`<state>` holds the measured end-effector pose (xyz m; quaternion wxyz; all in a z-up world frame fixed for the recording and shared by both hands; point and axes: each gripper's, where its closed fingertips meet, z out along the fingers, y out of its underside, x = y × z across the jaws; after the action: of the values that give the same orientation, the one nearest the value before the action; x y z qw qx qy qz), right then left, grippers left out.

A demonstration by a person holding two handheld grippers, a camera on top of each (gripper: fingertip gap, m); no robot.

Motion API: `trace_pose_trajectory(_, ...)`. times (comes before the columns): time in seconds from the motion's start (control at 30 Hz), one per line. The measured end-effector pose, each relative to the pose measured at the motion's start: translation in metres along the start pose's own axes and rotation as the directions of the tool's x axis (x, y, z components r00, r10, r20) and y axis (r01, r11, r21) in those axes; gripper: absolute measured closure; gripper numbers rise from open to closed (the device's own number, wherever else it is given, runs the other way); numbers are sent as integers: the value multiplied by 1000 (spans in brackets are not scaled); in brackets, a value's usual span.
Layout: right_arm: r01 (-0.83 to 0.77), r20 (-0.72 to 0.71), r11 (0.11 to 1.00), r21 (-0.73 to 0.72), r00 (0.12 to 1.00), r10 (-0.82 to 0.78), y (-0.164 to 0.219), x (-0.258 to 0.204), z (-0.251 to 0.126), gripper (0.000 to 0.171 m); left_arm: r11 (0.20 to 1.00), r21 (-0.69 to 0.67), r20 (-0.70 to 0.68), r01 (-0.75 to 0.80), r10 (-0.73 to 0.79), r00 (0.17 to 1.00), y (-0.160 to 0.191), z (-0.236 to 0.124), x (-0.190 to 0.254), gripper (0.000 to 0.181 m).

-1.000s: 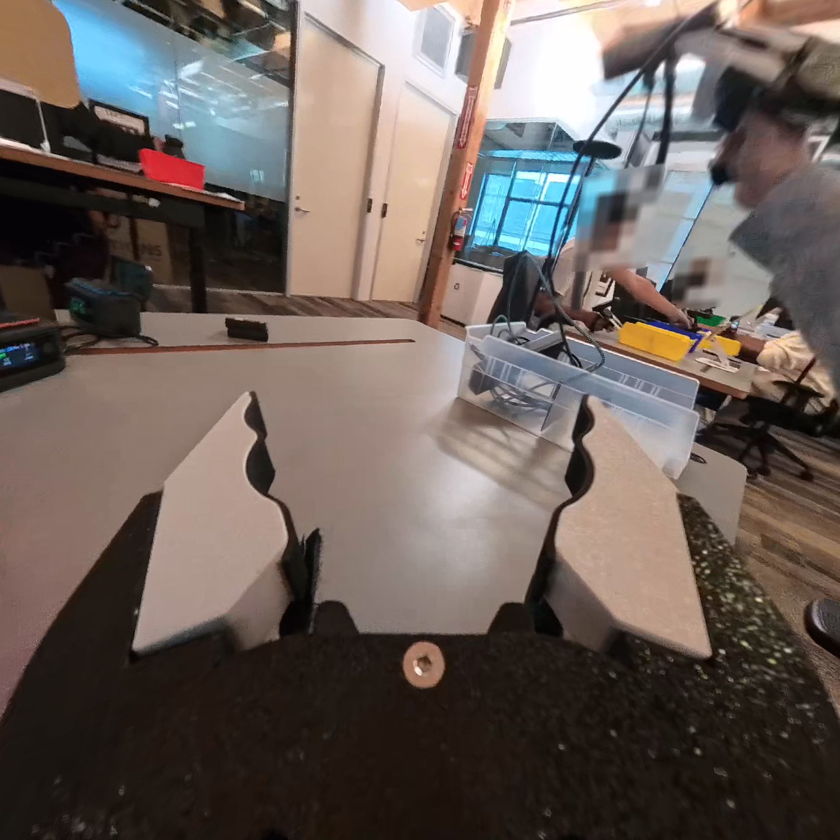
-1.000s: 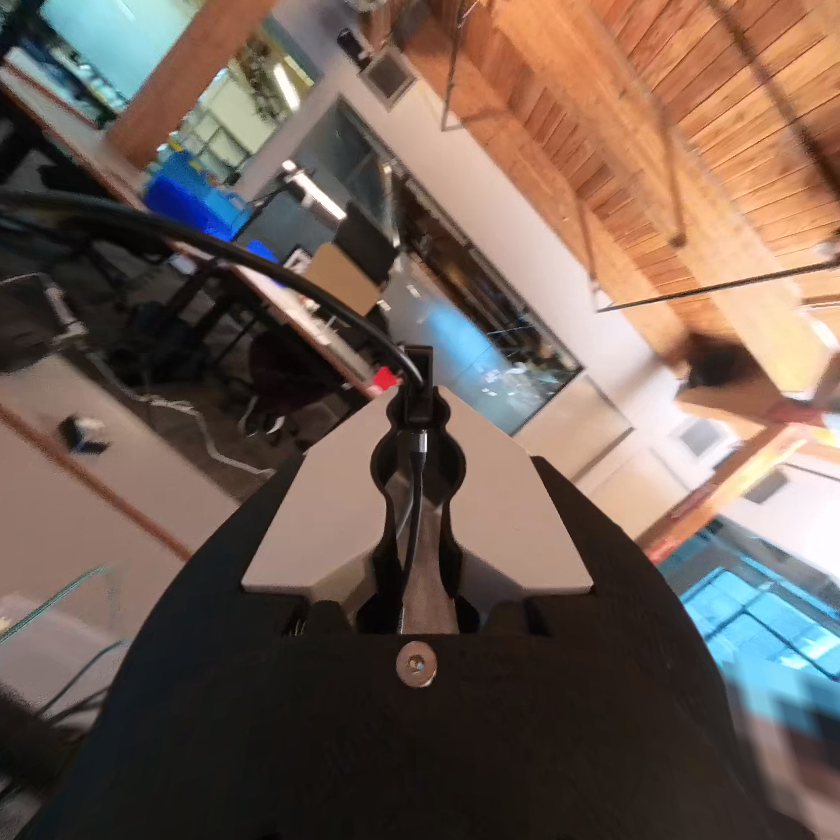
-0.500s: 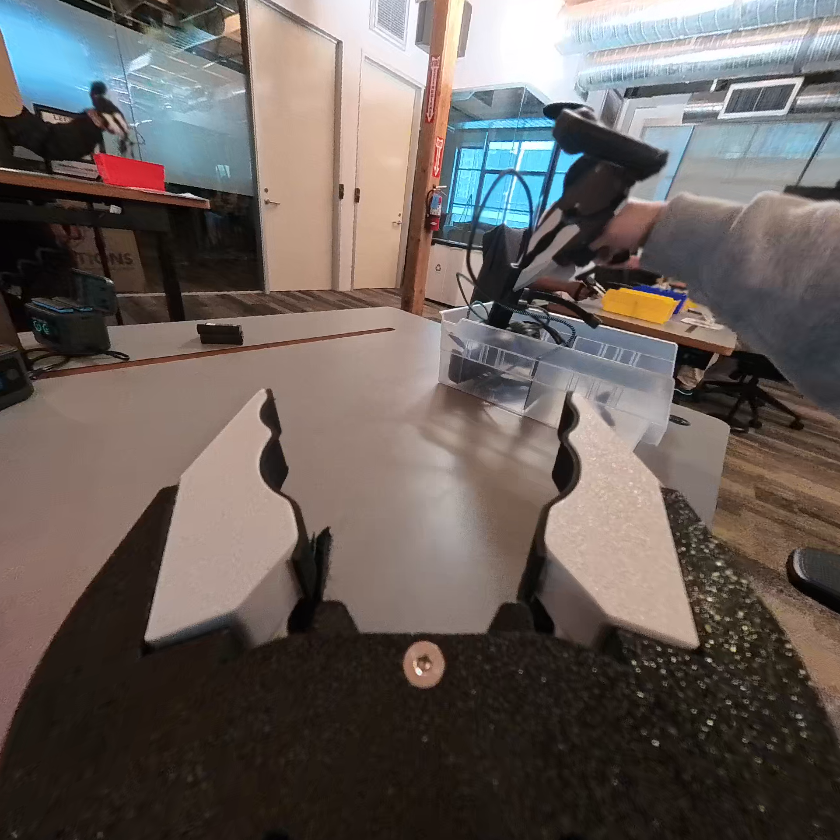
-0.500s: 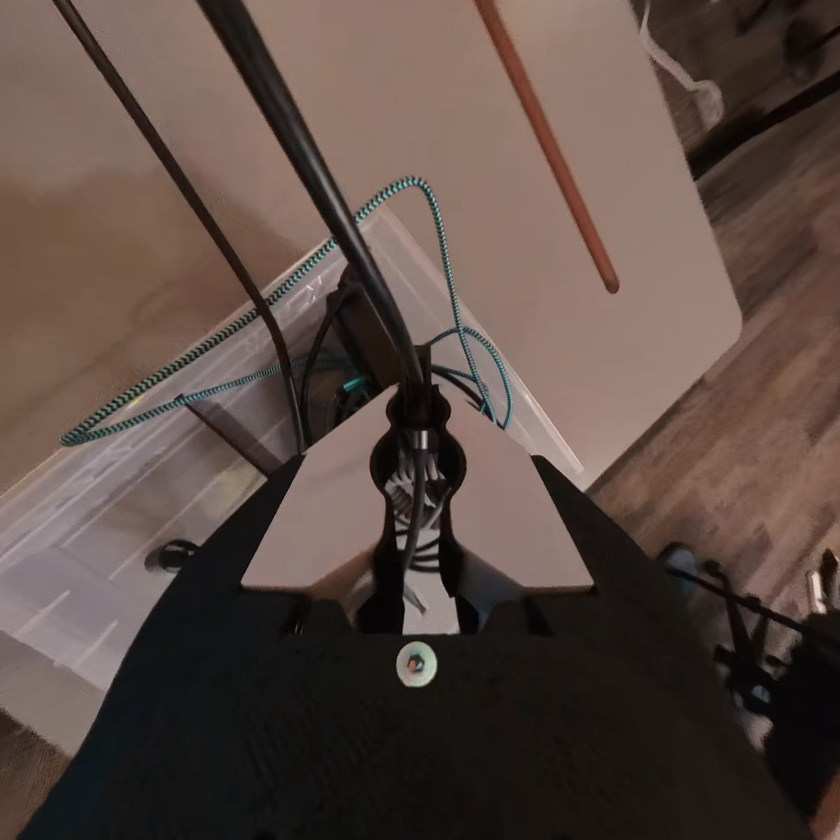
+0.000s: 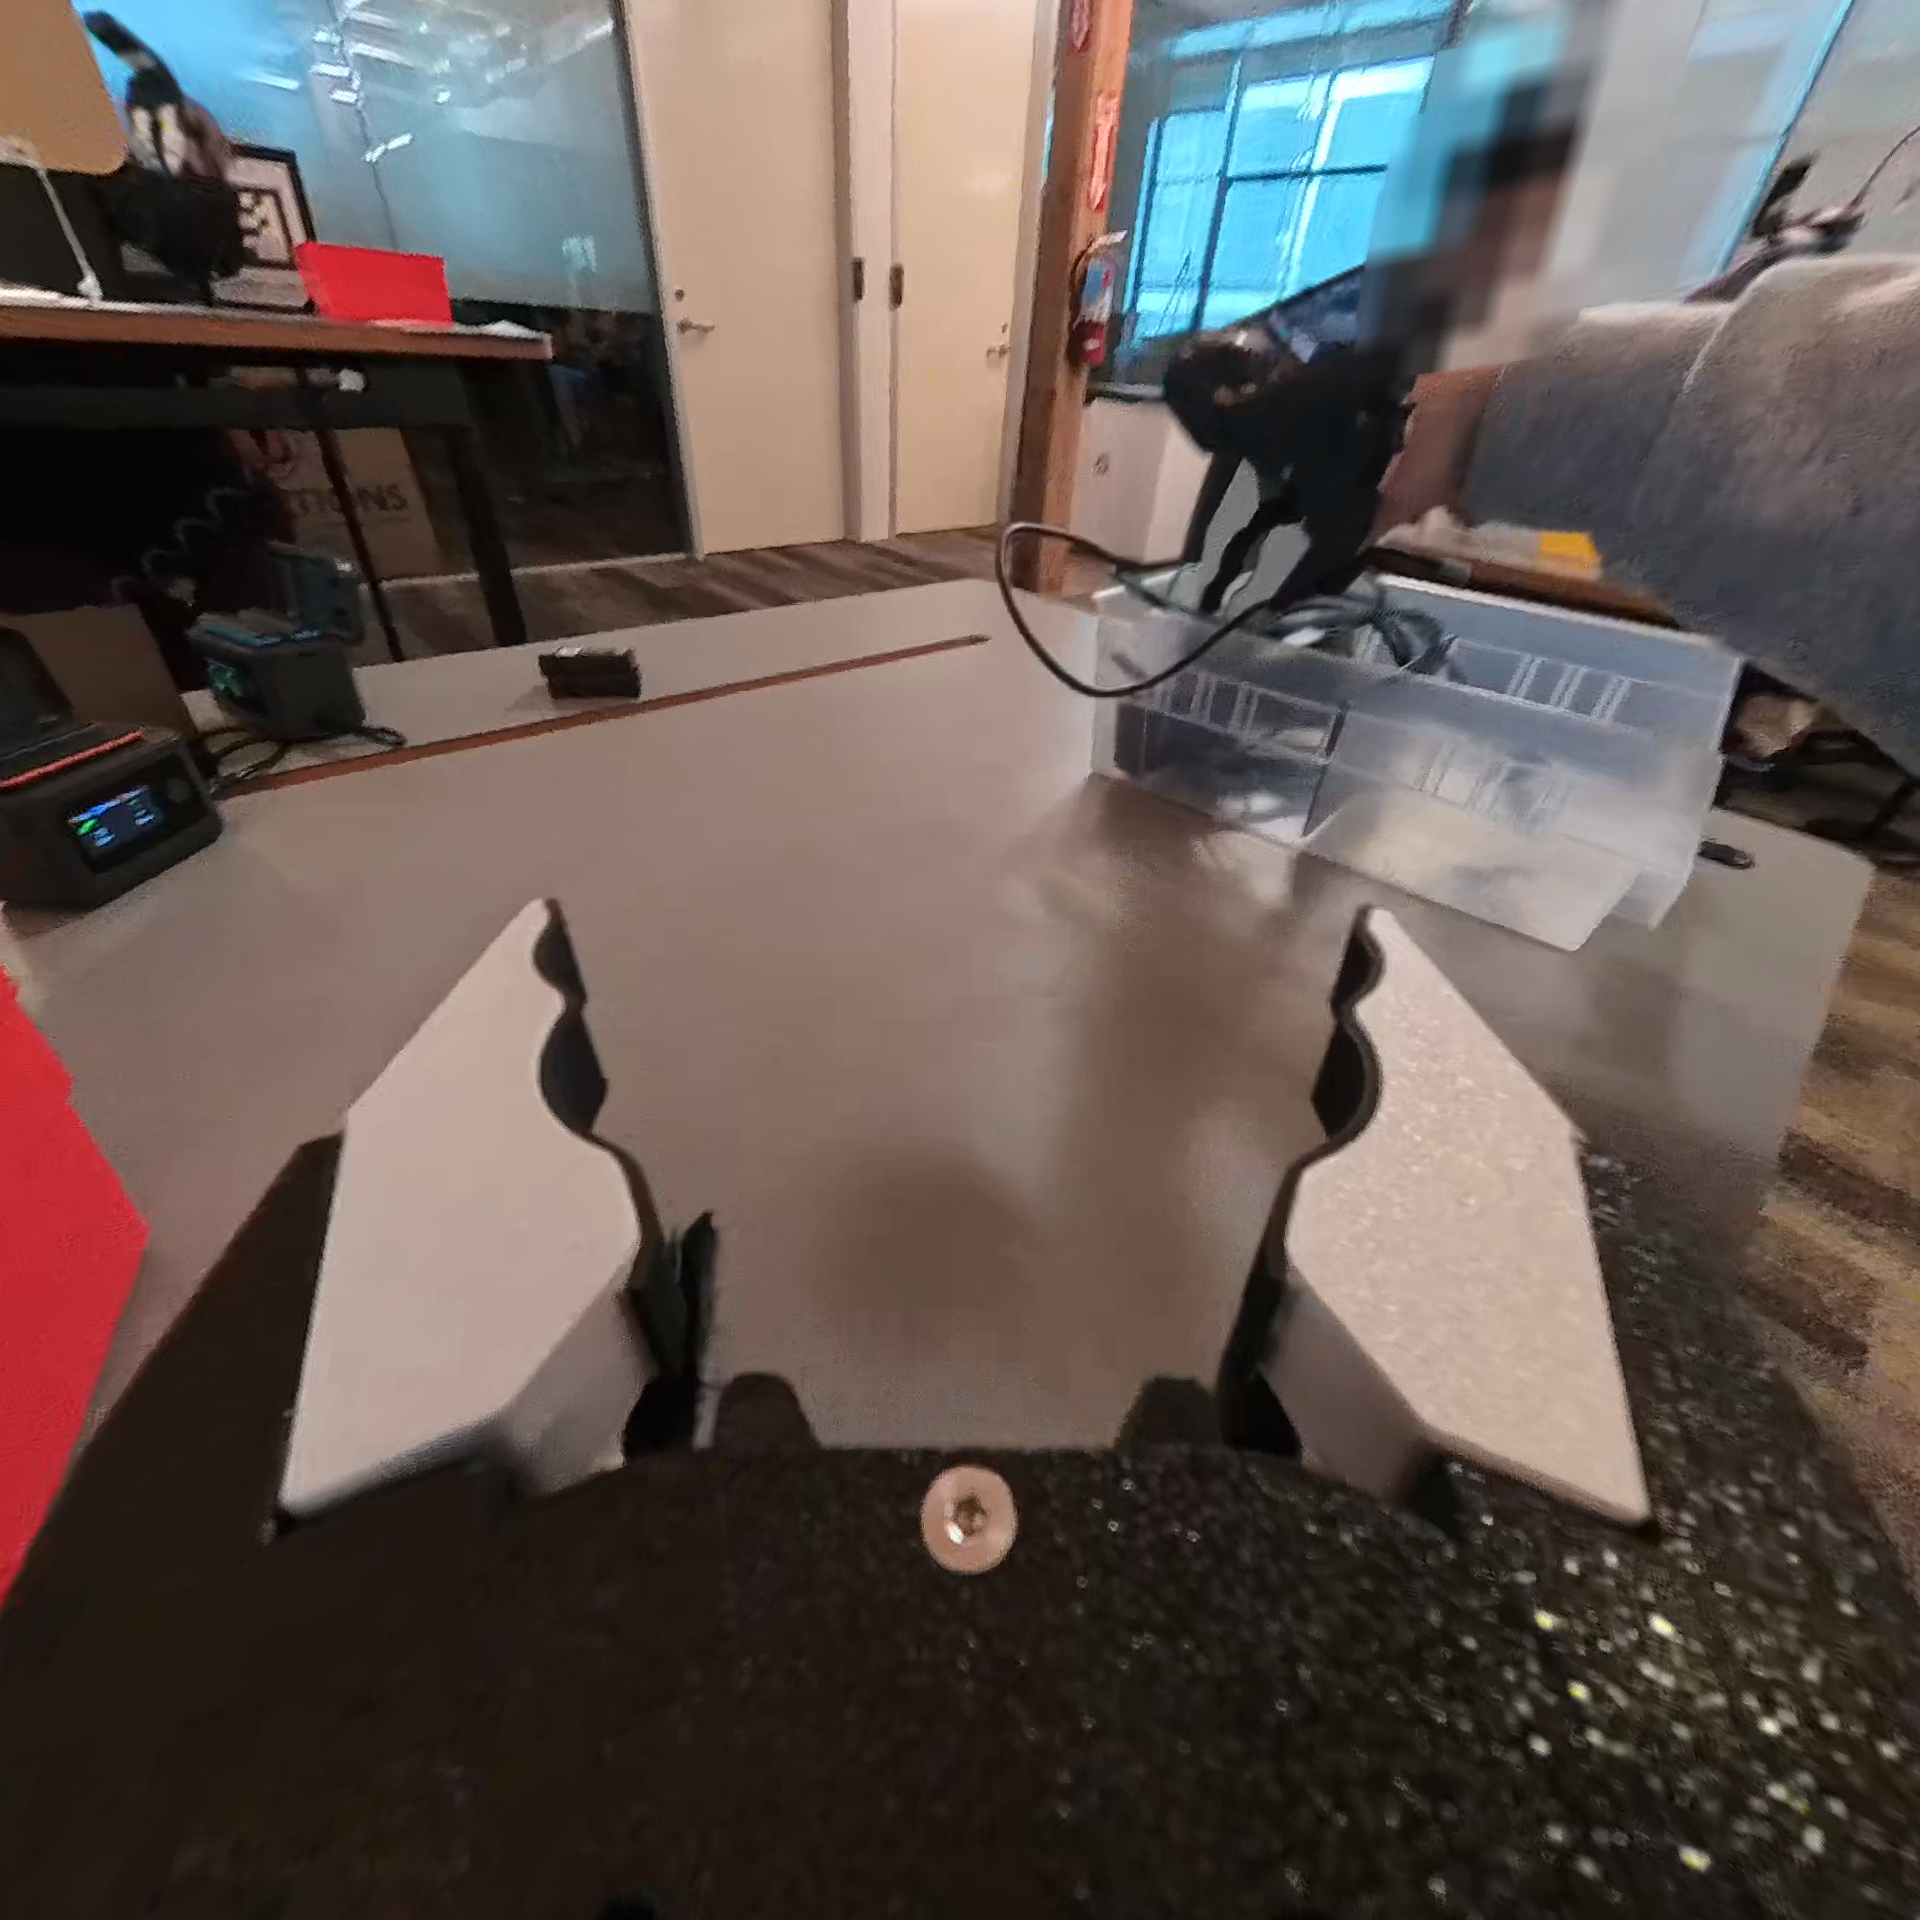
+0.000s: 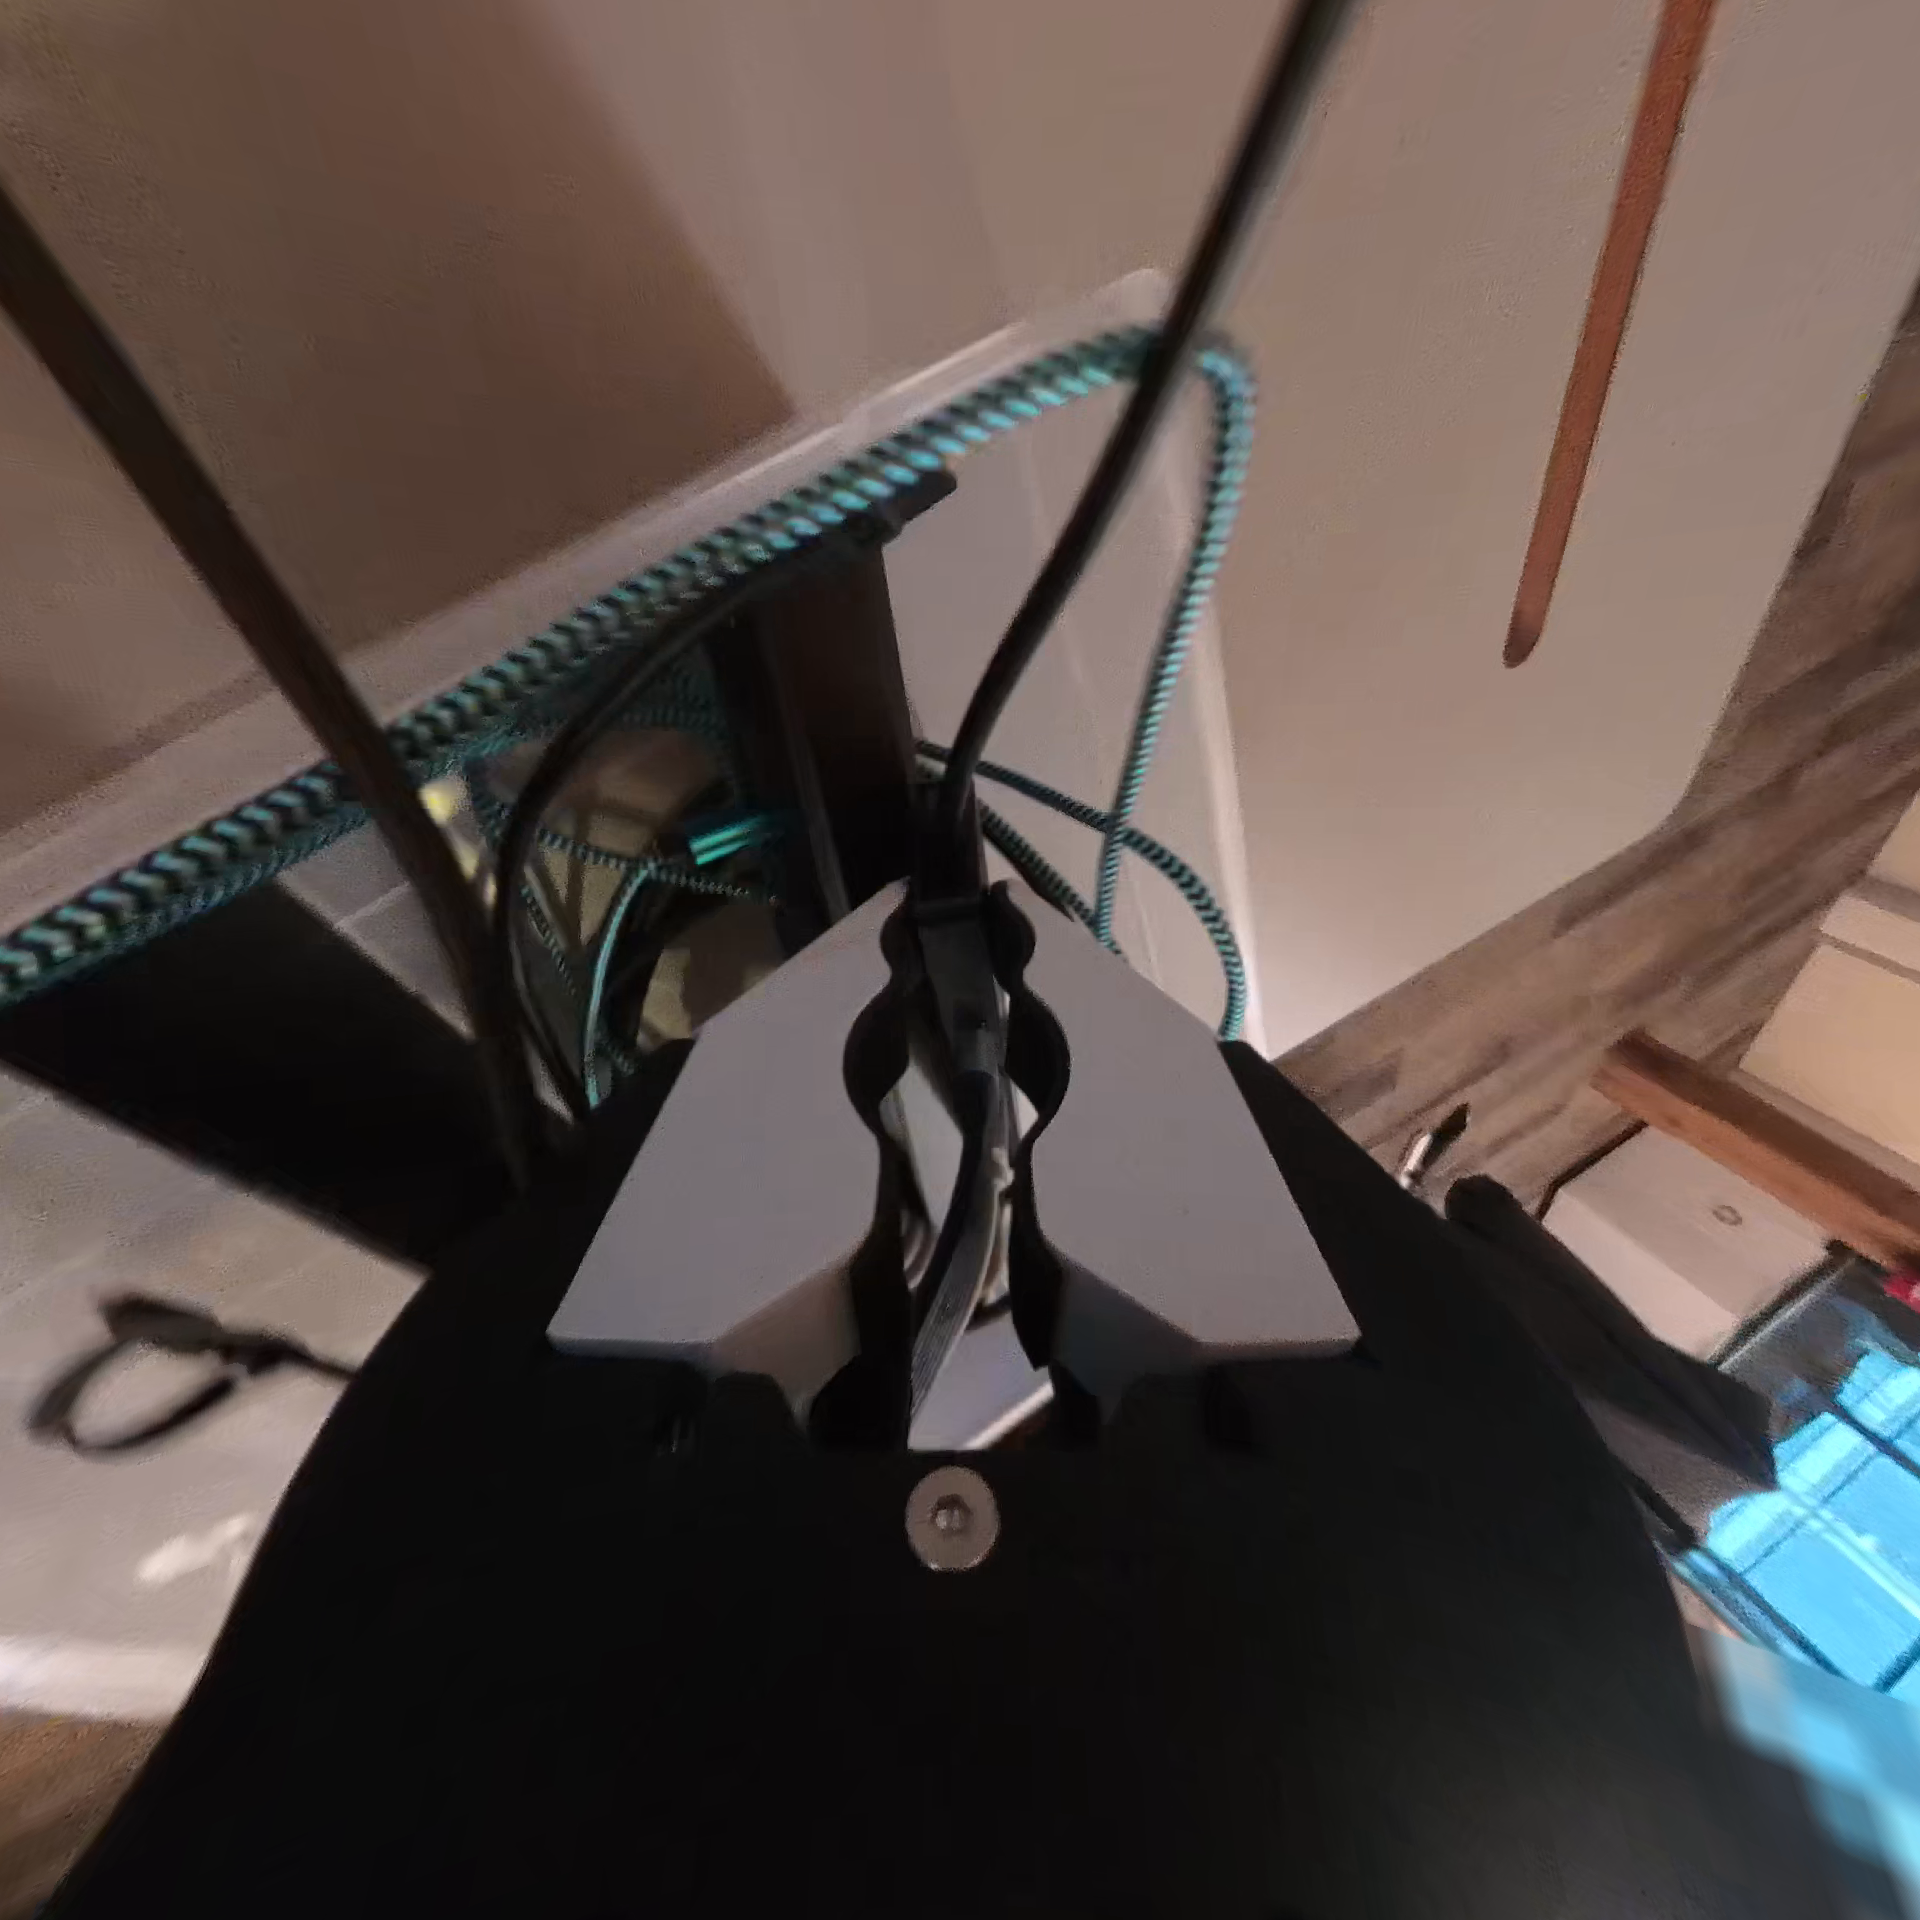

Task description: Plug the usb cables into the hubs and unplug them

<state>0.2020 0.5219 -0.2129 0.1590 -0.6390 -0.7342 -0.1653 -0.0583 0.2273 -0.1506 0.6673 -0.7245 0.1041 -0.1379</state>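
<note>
We worked over a grey table in an open office with glass partitions, pale doors and a wooden post behind it. A clear divided bin sat near the table's far right corner, close to the edge. A small black block lay by a brown strip, well apart from the bin, and a black device with a lit screen stood at the left.

Our right gripper was clamped on a black usb cable just behind its plug, poised over the bin (motion blur hid the plug's tip). The cable looped outward past the bin's rim. A teal-and-black braided cable trailed over the bin wall into a tangle inside.

Our left gripper hung with fingers spread wide and nothing between them, over bare tabletop.
</note>
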Motion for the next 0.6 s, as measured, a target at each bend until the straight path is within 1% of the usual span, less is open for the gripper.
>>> trace_pose_trajectory(0.03, -59, 12, 998, 16, 998, 59, -2, 1, -1, 159, 1000, -15, 7, -10, 10, 1000, 1, -3, -1, 41)
trace_pose_trajectory(0.07, -157, 42, 987, 18, 987, 156, 0, 3, -5, 139, 1000, -18, 11, -23, 23, 1000, 0, -8, -1, 39)
trace_pose_trajectory(0.1, -270, 66, 963, 17, 961, 268, 4, 6, -14, 110, 999, -16, 13, -42, 42, 999, -3, -15, -1, 42)
trace_pose_trajectory(0.13, -365, 76, 930, 46, 929, 361, 7, 9, -28, 95, 999, -12, 12, -51, 51, 999, -7, -23, 0, 44)
trace_pose_trajectory(0.2, -471, 41, 852, 229, 879, 475, 7, 19, -69, 85, 999, 12, 23, -53, 53, 998, -20, -43, -1, 42)
trace_pose_trajectory(0.23, -507, 12, 798, 327, 846, 533, 10, 22, -94, 82, 997, 36, 38, -67, 66, 997, -32, -56, -1, 40)
trace_pose_trajectory(0.3, -509, -63, 683, 524, 777, 627, 22, 21, -145, 79, 991, 66, 132, -117, 108, 985, -55, -88, -11, 40)
trace_pose_trajectory(0.33, -487, -100, 625, 610, 736, 670, 32, 16, -169, 79, 988, 27, 238, -150, 139, 961, -60, -105, -28, 40)
trace_pose_trajectory(0.37, -482, -144, 568, 666, 665, 733, 49, 10, -188, 80, 983, -64, 363, -170, 182, 914, -56, -124, -53, 40)
trace_pose_trajectory(0.4, -493, -171, 512, 703, 583, 795, 71, 2, -200, 80, 968, -189, 443, -167, 236, 865, -43, -141, -76, 40)
trace_pose_trajectory(0.43, -515, -173, 456, 726, 505, 846, 92, -8, -205, 80, 943, -304, 517, -135, 282, 808, -28, -158, -101, 39)
trace_pose_trajectory(0.47, -551, -173, 412, 726, 433, 884, 114, -21, -201, 80, 909, -406, 537, -98, 324, 779, -9, -171, -118, 40)
trace_pose_trajectory(0.5, -605, -173, 383, 698, 377, 910, 135, -36, -188, 75, 883, -468, 547, -28, 315, 776, 9, -180, -131, 38)
trace_pose_trajectory(0.53, -662, -203, 365, 655, 311, 928, 158, -49, -173, 59, 860, -509, 541, 31, 292, 789, 24, -185, -137, 39)
trace_pose_trajectory(0.57, -701, -257, 369, 610, 265, 929, 179, -60, -158, 48, 831, -550, 522, 84, 264, 811, 39, -187, -141, 38)
trace_pose_trajectory(0.6, -728, -277, 377, 573, 261, 925, 190, -70, -144, 44, 788, -600, 503, 137, 238, 831, 55, -191, -144, 37)
